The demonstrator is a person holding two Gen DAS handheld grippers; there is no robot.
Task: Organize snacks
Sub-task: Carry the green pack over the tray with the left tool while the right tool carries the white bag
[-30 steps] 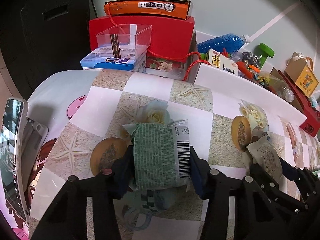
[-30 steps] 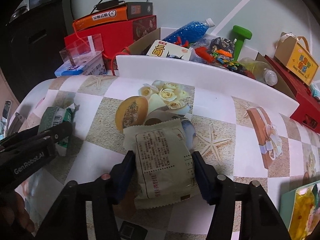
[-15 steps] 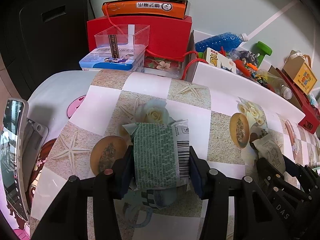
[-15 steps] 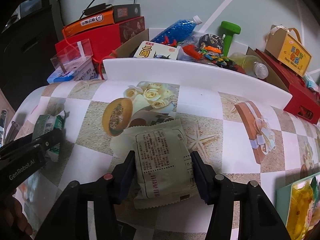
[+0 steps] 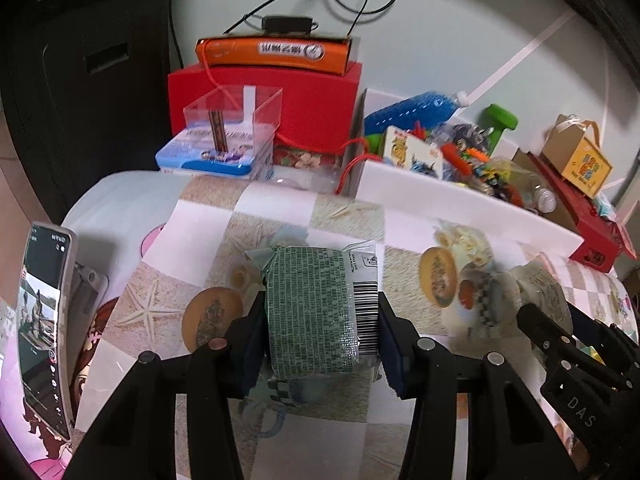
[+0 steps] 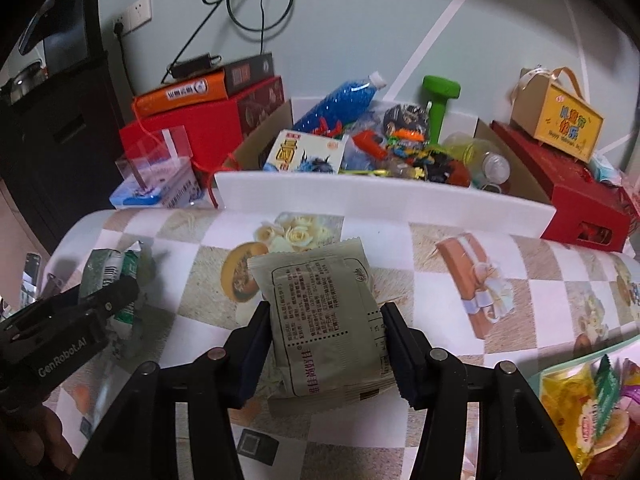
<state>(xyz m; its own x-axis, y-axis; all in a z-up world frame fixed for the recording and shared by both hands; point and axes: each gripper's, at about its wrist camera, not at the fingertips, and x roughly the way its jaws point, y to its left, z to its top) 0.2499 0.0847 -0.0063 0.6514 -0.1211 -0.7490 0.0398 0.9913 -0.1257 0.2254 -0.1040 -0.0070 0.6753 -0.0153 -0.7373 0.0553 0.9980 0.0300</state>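
Observation:
My left gripper (image 5: 320,312) is shut on a green snack packet (image 5: 316,312) with a barcode on its right side, held a little above the patterned tablecloth (image 5: 192,240). My right gripper (image 6: 326,320) is shut on a pale beige snack packet (image 6: 324,312) printed with black text, also lifted off the cloth. In the right wrist view the left gripper (image 6: 86,308) with its green packet (image 6: 108,272) shows at the far left. In the left wrist view the right gripper (image 5: 560,320) and its beige packet (image 5: 540,284) sit at the right edge.
A white box (image 6: 384,200) full of toys and bottles stands behind the cloth, with red boxes (image 5: 264,100) and a clear plastic case (image 5: 232,116) to its left. A phone (image 5: 44,328) stands at the left edge. More snack bags (image 6: 588,404) lie at the lower right.
Both grippers have risen with their packets, which now hang clear of the tablecloth. More of the wall and the boxes behind has come into view.

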